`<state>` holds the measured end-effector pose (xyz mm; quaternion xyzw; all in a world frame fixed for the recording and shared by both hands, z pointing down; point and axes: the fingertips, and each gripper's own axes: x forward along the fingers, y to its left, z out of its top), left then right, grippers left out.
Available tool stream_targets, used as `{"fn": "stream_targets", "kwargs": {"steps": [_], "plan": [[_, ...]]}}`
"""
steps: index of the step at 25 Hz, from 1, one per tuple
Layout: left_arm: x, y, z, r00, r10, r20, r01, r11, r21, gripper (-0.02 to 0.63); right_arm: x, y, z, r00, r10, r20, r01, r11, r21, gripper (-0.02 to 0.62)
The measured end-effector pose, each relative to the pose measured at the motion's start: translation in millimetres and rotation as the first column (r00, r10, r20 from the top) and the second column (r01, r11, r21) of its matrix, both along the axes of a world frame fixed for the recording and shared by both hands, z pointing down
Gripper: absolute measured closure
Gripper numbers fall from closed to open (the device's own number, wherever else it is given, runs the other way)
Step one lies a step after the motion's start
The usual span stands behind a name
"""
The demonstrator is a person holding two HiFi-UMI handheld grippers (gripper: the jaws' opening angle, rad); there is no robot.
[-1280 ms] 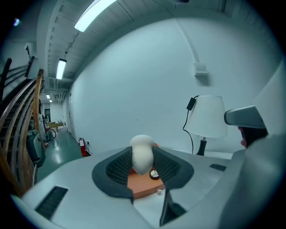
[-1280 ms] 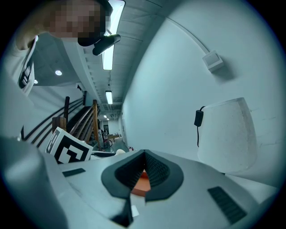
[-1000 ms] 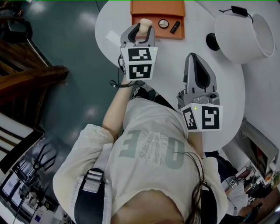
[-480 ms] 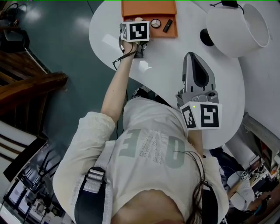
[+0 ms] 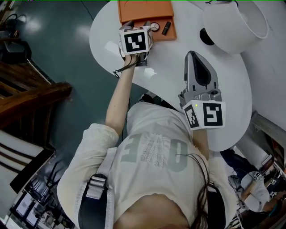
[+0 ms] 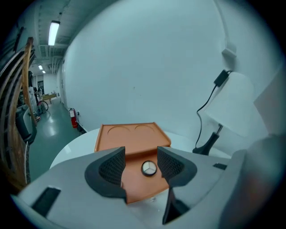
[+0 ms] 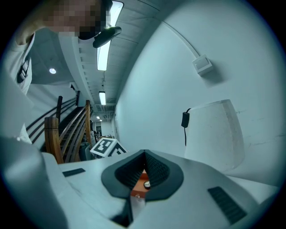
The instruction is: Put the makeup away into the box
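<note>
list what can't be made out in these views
Head view: marker cube hides the left tool tips and the orange box corner beneath.
Head view: dark stick in the box, too small to identify.
Right gripper view: shut right tool leaves only a sliver of the box.

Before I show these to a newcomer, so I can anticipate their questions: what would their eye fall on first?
The orange box at the white table's far edge stands out, with a round compact and a dark tube lying on it. The left gripper is open, its jaws framing the compact, while the right gripper is shut, nearer the person. A big white lampshade fills the table's far right.
</note>
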<state>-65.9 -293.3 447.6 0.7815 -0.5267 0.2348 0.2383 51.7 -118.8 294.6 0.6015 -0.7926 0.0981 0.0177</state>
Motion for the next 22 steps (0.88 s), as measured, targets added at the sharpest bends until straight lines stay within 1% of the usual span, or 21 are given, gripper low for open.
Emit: {"fn": "stream_targets", "kwargs": {"steps": [2, 3, 4, 6, 8, 10, 12, 13, 14, 15, 16, 18, 20, 22], "plan": [[14.2, 9.1, -41.5, 0.997, 0.035, -0.062, -0.029, 0.996, 0.089, 0.399, 7.9, 0.7, -5.6, 1.0, 0.029, 0.002, -0.029, 0.999, 0.013, 0.591], [21.2, 15.5, -65.2, 0.994, 0.063, -0.092, -0.048, 0.988, 0.149, 0.397, 11.9, 1.9, -9.0, 0.999, 0.047, 0.006, -0.047, 0.999, 0.021, 0.591], [27.0, 23.7, -89.4, 0.988, 0.096, -0.12, -0.068, 0.974, 0.214, 0.399, 15.6, 3.4, -12.1, 0.998, 0.065, 0.011, -0.066, 0.997, 0.03, 0.591], [38.3, 44.5, -135.2, 0.969, 0.173, -0.175, -0.106, 0.937, 0.334, 0.41, 24.2, 6.4, -17.9, 0.995, 0.101, 0.02, -0.102, 0.994, 0.048, 0.591], [52.1, 67.7, -172.5, 0.945, 0.248, -0.214, -0.138, 0.894, 0.426, 0.451, 35.7, 9.3, -25.5, 0.99, 0.139, 0.025, -0.14, 0.988, 0.072, 0.591], [65.7, 90.1, -198.4, 0.931, 0.301, -0.209, -0.165, 0.853, 0.495, 0.48, 47.6, 12.9, -35.1, 0.984, 0.178, 0.026, -0.179, 0.979, 0.101, 0.591], [79.7, 110.8, -215.4, 0.922, 0.342, -0.179, -0.192, 0.808, 0.557, 0.574, 59.1, 18.6, -43.9, 0.975, 0.222, 0.014, -0.222, 0.967, 0.128, 0.591], [88.0, 120.5, -220.6, 0.914, 0.373, -0.161, -0.214, 0.78, 0.588, 0.598, 64.8, 21.9, -47.1, 0.969, 0.248, 0.003, -0.246, 0.959, 0.14, 0.591], [96.0, 129.1, -221.6, 0.905, 0.402, -0.139, -0.244, 0.759, 0.604, 0.598, 70.5, 25.2, -49.3, 0.962, 0.274, -0.007, -0.27, 0.951, 0.149, 0.591], [102.7, 136.0, -218.7, 0.898, 0.424, -0.117, -0.275, 0.748, 0.604, 0.598, 75.9, 28.5, -50.6, 0.955, 0.297, -0.012, -0.292, 0.944, 0.154, 0.591], [108.3, 141.4, -214.5, 0.892, 0.441, -0.104, -0.299, 0.745, 0.596, 0.598, 81.3, 31.9, -50.9, 0.949, 0.316, -0.011, -0.31, 0.938, 0.156, 0.591], [118.6, 149.6, -207.6, 0.877, 0.47, -0.104, -0.33, 0.744, 0.581, 0.598, 92.5, 38.8, -50.0, 0.939, 0.344, 0.002, -0.341, 0.928, 0.152, 0.591], [129.0, 155.6, -205.1, 0.861, 0.498, -0.108, -0.352, 0.735, 0.58, 0.598, 102.9, 45.0, -48.1, 0.929, 0.369, 0.009, -0.367, 0.92, 0.141, 0.591], [136.9, 159.9, -204.4, 0.85, 0.518, -0.1, -0.374, 0.725, 0.579, 0.598, 109.1, 48.9, -46.3, 0.921, 0.388, -0.006, -0.384, 0.914, 0.13, 0.591]]}}
